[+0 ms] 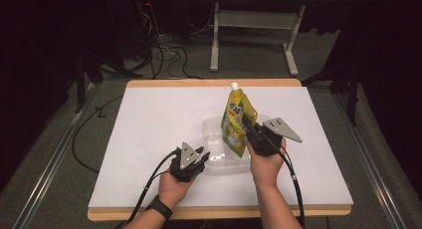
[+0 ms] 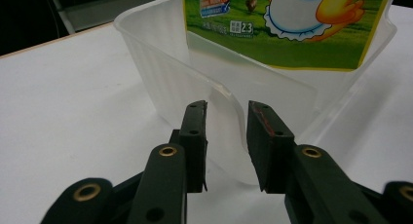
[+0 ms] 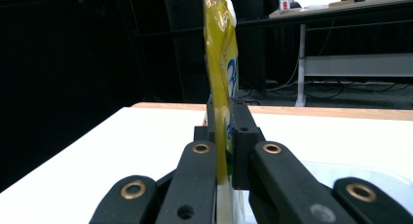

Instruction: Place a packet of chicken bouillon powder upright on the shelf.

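Yellow-green spouted drink pouch [image 1: 238,120], pinched upright by the right gripper [image 1: 250,129] at frame centre, seems bound for the clear plastic tub [image 1: 213,127], whose near wall sits between the left gripper's [image 1: 201,157] spread jaws, likely to steady it

The only print here is on the yellow-green stand-up drink pouch [image 2: 287,27] with a white spout, standing in the clear plastic tub [image 2: 160,73]. On the pouch's front, left of the cartoon duck picture, a small label reads "2.3"; the characters beside it and the red-and-blue badge above it are too small to read.
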The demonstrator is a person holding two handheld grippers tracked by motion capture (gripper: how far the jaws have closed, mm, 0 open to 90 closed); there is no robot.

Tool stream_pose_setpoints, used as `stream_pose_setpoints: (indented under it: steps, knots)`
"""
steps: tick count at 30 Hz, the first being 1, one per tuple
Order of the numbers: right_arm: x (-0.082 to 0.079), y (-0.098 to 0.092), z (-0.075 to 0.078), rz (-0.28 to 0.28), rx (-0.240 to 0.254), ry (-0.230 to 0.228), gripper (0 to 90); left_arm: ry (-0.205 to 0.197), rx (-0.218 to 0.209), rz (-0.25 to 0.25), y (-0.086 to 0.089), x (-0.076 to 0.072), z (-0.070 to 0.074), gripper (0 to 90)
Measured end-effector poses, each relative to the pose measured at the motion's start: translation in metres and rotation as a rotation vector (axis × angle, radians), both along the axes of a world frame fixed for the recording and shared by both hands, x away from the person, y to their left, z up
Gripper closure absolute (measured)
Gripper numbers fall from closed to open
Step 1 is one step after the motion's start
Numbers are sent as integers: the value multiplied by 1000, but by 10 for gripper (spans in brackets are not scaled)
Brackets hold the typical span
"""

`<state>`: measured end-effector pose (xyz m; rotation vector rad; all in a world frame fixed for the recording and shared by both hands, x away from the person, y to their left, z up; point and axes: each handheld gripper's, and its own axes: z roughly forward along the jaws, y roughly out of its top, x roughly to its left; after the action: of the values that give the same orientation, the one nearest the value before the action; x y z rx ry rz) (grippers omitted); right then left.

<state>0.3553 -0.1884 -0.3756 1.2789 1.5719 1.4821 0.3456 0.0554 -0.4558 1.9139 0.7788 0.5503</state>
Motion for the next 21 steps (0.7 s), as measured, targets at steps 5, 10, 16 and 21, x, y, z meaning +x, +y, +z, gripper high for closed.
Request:
stream_pose_setpoints:
  steps: [5, 10, 16, 21]
  knots:
    - [-1, 5, -5, 10, -2, 4, 900, -3, 1, 1, 0, 0, 0, 702]
    - [-4, 9, -11, 13, 3, 6, 900, -3, 3, -1, 0, 0, 0, 703]
    - [-7, 12, -14, 26, -14, 9, 897, -6, 3, 0, -1, -1, 0, 713]
    - [-10, 11, -15, 32, -29, 21, 895, -9, 6, 1, -1, -1, 0, 713]
